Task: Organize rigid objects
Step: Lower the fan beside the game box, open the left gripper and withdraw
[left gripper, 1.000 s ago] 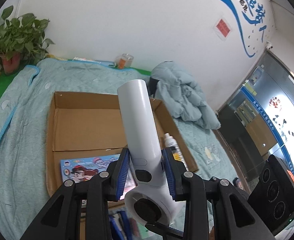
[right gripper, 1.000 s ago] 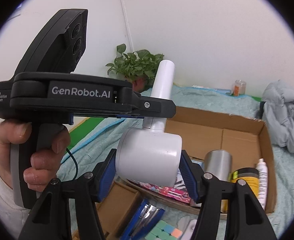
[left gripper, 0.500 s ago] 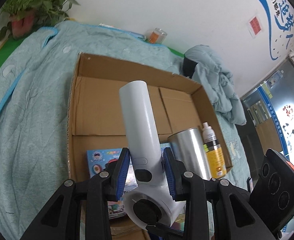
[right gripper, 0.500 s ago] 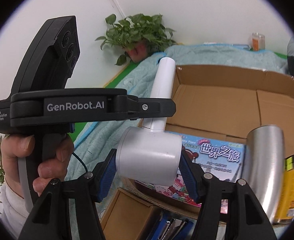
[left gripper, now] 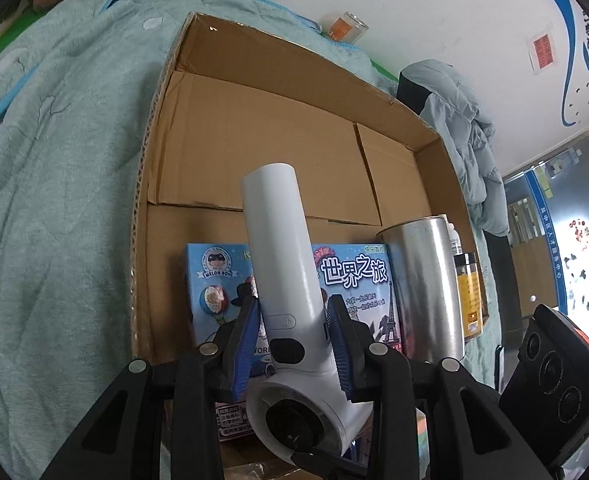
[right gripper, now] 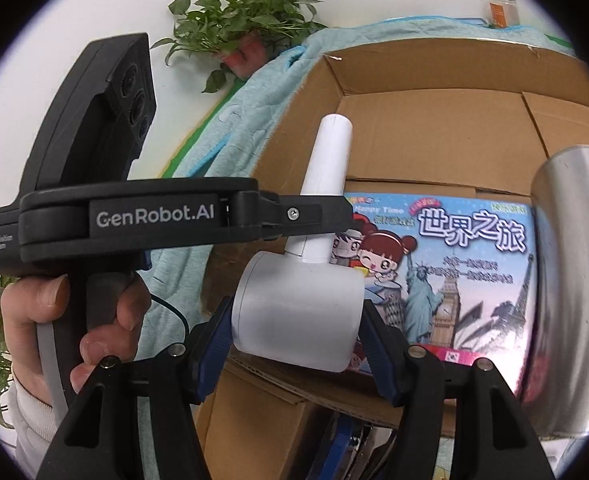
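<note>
A white hair dryer is carried by both grippers over the near end of an open cardboard box. My left gripper is shut on its handle just above the barrel, blue pads pressed to both sides. My right gripper is shut on the round barrel of the hair dryer, its handle pointing away into the box. A hand holds the left gripper, seen from the side in the right wrist view. Inside the box lie a blue picture book, a steel cup and a yellow jar.
The box rests on a teal quilt. A potted plant stands at the far left corner, a grey jacket lies right of the box, and a small glass jar sits by the wall. A smaller carton lies below the box's near edge.
Both grippers have come down with the hair dryer and tilted toward the box. The box floor, the book and the steel cup now fill the views; the grips have not changed.
</note>
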A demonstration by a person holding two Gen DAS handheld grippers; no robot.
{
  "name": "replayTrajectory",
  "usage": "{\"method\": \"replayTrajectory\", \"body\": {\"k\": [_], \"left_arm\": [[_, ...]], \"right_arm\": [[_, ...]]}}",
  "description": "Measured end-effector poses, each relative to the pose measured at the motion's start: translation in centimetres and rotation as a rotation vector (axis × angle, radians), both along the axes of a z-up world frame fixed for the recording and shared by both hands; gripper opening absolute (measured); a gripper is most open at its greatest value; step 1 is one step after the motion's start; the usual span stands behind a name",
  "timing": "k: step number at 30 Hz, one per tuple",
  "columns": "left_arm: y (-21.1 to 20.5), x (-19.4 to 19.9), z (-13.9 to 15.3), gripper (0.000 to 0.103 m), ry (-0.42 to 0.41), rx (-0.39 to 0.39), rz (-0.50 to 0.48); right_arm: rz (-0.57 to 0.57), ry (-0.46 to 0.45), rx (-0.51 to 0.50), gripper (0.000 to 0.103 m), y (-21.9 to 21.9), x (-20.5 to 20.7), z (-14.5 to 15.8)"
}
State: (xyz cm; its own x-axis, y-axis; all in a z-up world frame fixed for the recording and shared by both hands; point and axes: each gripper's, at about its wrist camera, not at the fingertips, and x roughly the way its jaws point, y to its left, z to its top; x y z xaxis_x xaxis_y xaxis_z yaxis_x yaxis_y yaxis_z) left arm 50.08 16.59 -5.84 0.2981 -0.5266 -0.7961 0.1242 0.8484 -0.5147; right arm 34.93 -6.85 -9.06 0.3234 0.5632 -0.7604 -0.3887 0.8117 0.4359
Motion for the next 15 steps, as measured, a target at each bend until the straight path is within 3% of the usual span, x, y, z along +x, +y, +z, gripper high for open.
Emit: {"method": "replayTrajectory", "body": {"k": [4,7,8,10,12,15], "left_arm": [[-0.4,-0.8,0.4,0.032,-0.009,0.018,0.001],[-0.4,-2.2,2.3,0.045,-0.063,0.035,0.026],[-0.3,-2.9,3.4,0.054,-0.102,0.058,0.048],[0.1,-5.4,6.0,0.073,-0.225,0.098,0.105],[0.0,-8.7,8.7,0.103,-0.366,0.153,0.182],[-1.2,-14.3,11.8,0.102,-0.578,0.27,0.263]], "right_arm": [[0.009,0.019,0.011,0.062,-0.4,-0.6,0.3],[0.012,-0.009,0.008,0.063,-1.2,-1.9,1.1],[0.002,-0.044,0.006,0.066,-1.7,-2.7,1.8],[-0.024,-0.15,0.001,0.084,-3.2,-5.0,3.6],[-0.054,-0.268,-0.037,0.095,-4.8,-7.5,5.1],[-0.124,-0.372,-0.125,0.103,-6.9,-10.8,5.8]]}}
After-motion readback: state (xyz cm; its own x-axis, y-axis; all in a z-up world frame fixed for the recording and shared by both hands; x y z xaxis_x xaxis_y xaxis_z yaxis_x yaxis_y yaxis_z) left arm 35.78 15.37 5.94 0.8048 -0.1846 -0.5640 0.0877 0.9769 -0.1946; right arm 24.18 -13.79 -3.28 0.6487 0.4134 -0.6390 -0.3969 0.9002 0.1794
